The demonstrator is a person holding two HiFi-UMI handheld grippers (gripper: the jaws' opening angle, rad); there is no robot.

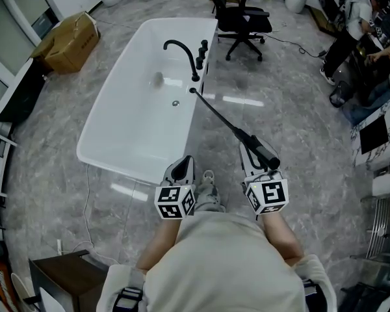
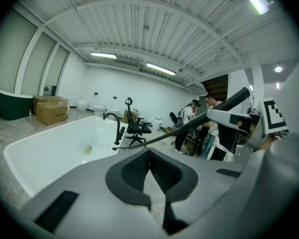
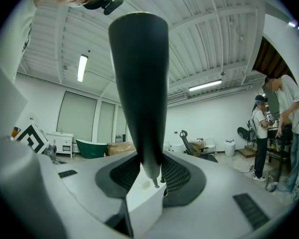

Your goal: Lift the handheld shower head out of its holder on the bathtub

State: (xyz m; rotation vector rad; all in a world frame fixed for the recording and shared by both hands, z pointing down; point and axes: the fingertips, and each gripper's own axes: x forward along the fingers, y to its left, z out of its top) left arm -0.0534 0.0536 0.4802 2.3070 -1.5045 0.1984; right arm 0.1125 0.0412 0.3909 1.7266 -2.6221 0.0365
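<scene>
Two handheld grippers are reaching forward from a person seen from above. The right gripper (image 1: 248, 158) (image 3: 150, 173) is clenching its ribbed pads on the lower end of the black shower head (image 1: 265, 153) (image 3: 139, 83), which is rising as a dark, widening handle straight up from between its jaws. The shower head is sitting well apart from the bathtub, over the grey marble floor. A thin black hose (image 1: 218, 116) (image 2: 154, 140) is stretching taut from the shower head, ahead and to the left of that gripper, to the tub's rim. The left gripper (image 1: 182, 168) (image 2: 149, 156), just beside the right one, is closing its jaws tip to tip with nothing between them, only floor showing through the gap below. Ahead of the left gripper, the white bathtub (image 1: 136, 122) (image 2: 50, 148) is lying lengthwise, with a curved black faucet (image 1: 182, 54) (image 2: 112, 123) standing on its rim where the hose ends. Beyond the tub, a black office chair (image 1: 244, 18) is standing. A cardboard box (image 1: 68, 41) is sitting far to the left, and people (image 1: 357, 18) are standing far to the right.
</scene>
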